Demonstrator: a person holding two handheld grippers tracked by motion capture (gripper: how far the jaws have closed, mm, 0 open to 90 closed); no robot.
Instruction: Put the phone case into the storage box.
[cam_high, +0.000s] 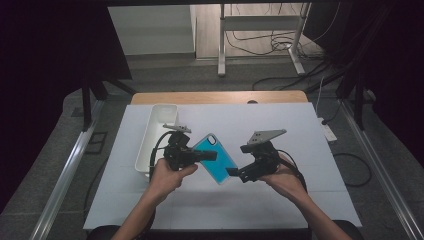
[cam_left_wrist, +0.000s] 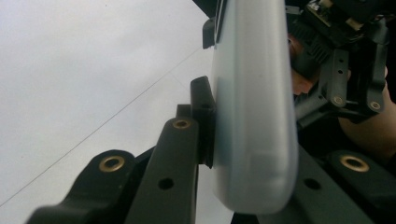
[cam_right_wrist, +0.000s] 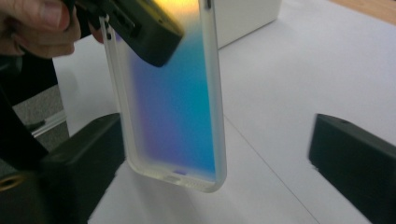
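While the left gripper (cam_high: 209, 155) pinches the unlabelled blue phone case (cam_high: 216, 158), the right gripper (cam_high: 233, 172) stands spread.

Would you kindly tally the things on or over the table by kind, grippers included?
Phone case: 1
White bin: 1
Grippers: 2, left gripper and right gripper
Total: 4

We see a wooden table (cam_high: 220, 97) almost wholly covered by a white sheet (cam_high: 280, 130), so that bare wood shows as a strip along the far edge. On the sheet, near its left edge, lies a long white tray (cam_high: 150, 137), and we make out faint seam lines crossing the sheet.
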